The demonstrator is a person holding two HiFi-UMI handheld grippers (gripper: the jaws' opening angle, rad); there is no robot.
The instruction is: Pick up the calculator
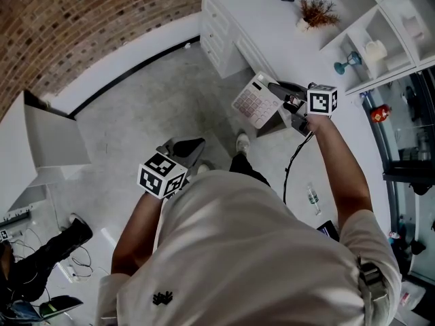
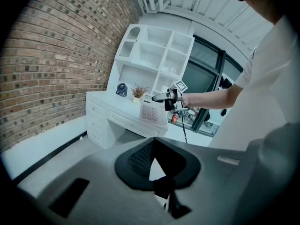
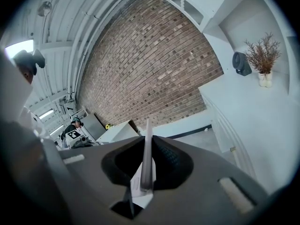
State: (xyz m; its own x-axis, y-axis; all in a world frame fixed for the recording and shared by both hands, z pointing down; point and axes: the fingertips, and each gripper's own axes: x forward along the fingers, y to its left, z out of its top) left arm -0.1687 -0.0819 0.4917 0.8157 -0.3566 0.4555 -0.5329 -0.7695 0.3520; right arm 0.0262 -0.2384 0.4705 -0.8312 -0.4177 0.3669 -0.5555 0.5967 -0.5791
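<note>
A brick wall (image 1: 88,19) is curving along the far left above the grey floor (image 1: 136,107). Below it the person in a white shirt (image 1: 251,263) is holding the left gripper (image 1: 187,148) low over that floor; its jaws are closing to a point at the tips, and nothing is sitting between them. Toward the middle, the calculator (image 1: 257,102) is hanging in the air, off the floor and just in front of the white desk (image 1: 258,19), with its pale key face tilting up toward the head camera. Just to its right, the right gripper (image 1: 280,95) is gripping the calculator by its right edge. In the right gripper view the thin body is standing on edge, with both pads pressing against it. A black cable (image 1: 293,161) is trailing down from that gripper beside the outstretched forearm (image 1: 340,161). Further right, a dried plant (image 1: 316,11) in a small pot is standing on the desktop. At the far right, a teal goblet (image 1: 348,61) is sitting in the white shelf unit (image 1: 380,19).
</note>
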